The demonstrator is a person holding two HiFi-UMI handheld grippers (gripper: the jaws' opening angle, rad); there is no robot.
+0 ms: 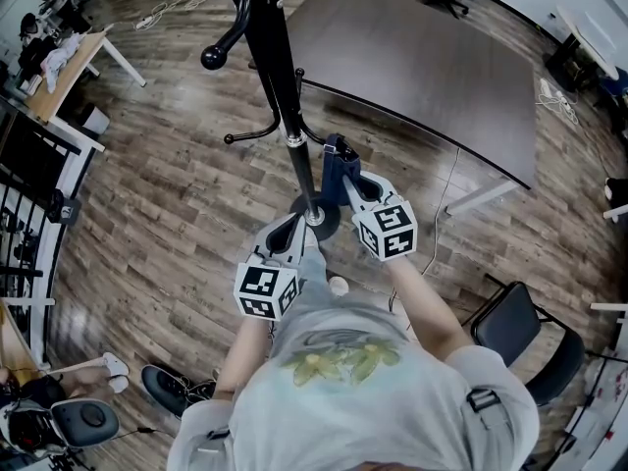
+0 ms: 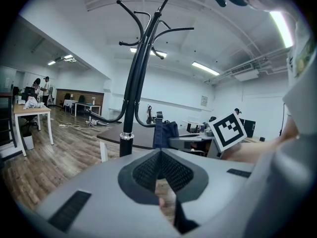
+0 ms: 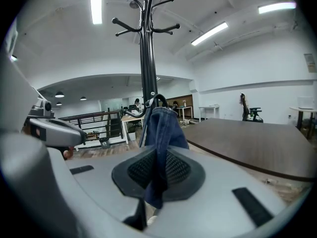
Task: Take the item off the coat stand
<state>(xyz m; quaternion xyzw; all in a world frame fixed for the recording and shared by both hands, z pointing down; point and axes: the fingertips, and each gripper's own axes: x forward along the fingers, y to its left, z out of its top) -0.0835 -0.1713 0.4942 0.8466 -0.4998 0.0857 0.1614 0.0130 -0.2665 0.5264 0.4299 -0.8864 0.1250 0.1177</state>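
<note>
A black coat stand (image 1: 283, 86) rises in front of me, its pole (image 2: 130, 118) and curved hooks showing in both gripper views. A blue denim item (image 3: 161, 138) hangs from a low hook (image 3: 157, 99) of the coat stand (image 3: 145, 58). My right gripper (image 1: 345, 186) is shut on this cloth, which is pinched between the jaws and hangs out below them. The denim item (image 1: 334, 160) sits just right of the pole. My left gripper (image 1: 294, 232) is shut with nothing in it, close to the pole's left near the base.
A dark brown table (image 1: 422, 67) stands behind and right of the stand. A black chair (image 1: 525, 332) is at my right, a light desk (image 1: 64, 72) and a black railing (image 1: 29, 184) at the left. Wooden floor lies all around.
</note>
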